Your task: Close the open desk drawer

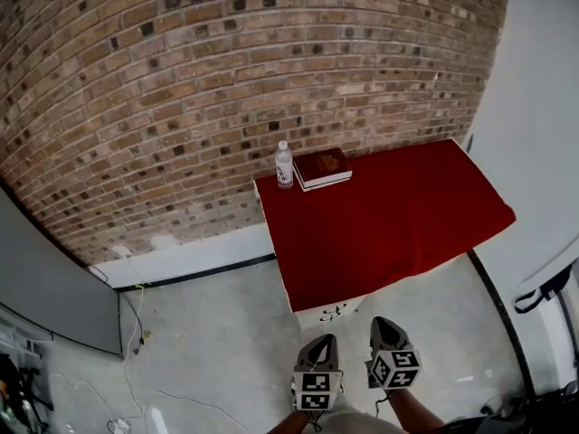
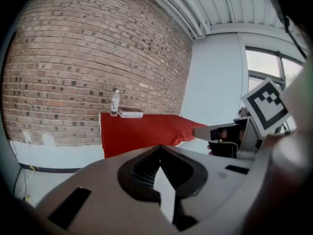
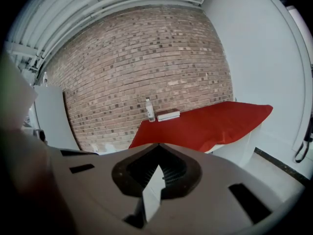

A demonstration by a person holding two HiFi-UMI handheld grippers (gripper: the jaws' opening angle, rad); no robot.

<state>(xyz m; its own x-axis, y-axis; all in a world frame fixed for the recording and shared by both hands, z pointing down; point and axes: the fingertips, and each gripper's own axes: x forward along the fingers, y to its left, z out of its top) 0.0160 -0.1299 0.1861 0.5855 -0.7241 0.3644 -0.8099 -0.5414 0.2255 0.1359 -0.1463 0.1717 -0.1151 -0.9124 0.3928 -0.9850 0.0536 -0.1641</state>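
Note:
A desk under a red cloth (image 1: pixel 389 215) stands against the brick wall. Below the cloth's near edge a white drawer front (image 1: pixel 330 313) with a dark mark pokes out; how far it stands open I cannot tell. Both grippers hang in the air in front of the desk, apart from it. My left gripper (image 1: pixel 323 342) is shut and holds nothing, its jaws meeting at a tip (image 2: pixel 160 148). Just to its right, my right gripper (image 1: pixel 383 325) is also shut and empty (image 3: pixel 157 146). The red cloth (image 2: pixel 142 129) (image 3: pixel 205 124) lies ahead in both gripper views.
A clear bottle (image 1: pixel 284 165) and a dark red book (image 1: pixel 322 168) sit at the desk's far left corner. Cables (image 1: pixel 136 319) lie on the concrete floor at the left beside a grey panel (image 1: pixel 54 287). A white wall (image 1: pixel 543 107) flanks the desk's right side.

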